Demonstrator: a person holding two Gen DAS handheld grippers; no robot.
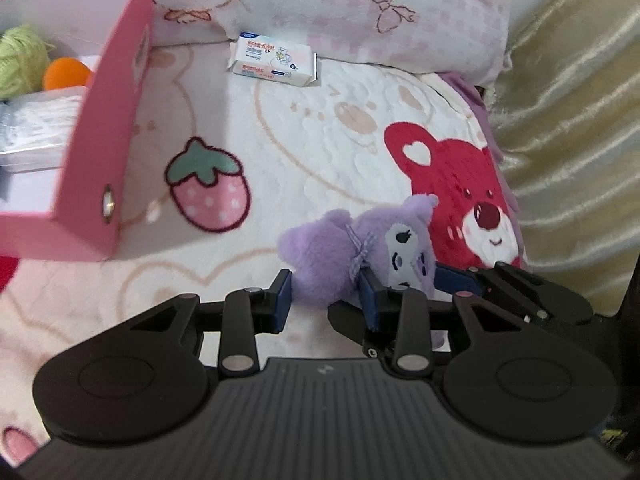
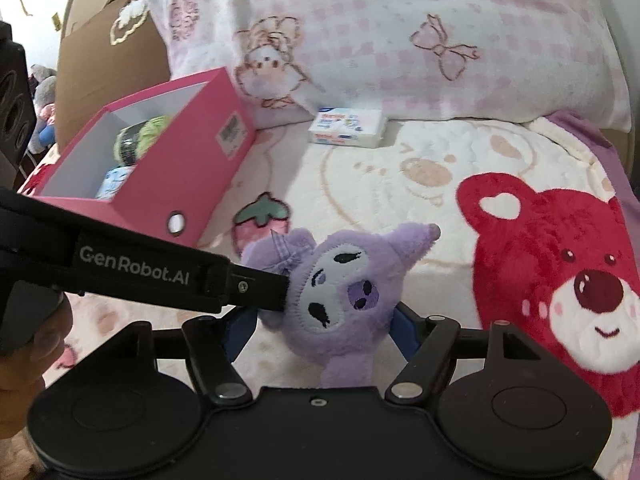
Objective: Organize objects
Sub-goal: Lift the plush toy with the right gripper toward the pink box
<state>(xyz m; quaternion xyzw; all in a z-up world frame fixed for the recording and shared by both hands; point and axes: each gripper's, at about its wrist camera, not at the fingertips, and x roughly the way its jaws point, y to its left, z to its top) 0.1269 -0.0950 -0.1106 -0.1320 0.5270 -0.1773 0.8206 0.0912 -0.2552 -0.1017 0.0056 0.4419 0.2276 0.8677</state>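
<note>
Purple plush (image 2: 340,304) lay on the bear blanket (image 2: 440,184), left gripper (image 1: 326,294) clamped on its body, right gripper (image 2: 324,328) clamped around its head, pink box (image 2: 192,168) near, wipes pack (image 2: 346,128) by the pillow (image 2: 400,40)

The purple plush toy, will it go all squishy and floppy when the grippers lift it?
Probably squishy: the purple plush toy is fuzzy, stuffed fabric and bulges between the right gripper fingers. Probably floppy: its ear sticks out unsupported. Probably not slippery either, as the left gripper also flanks its soft fur.
</note>
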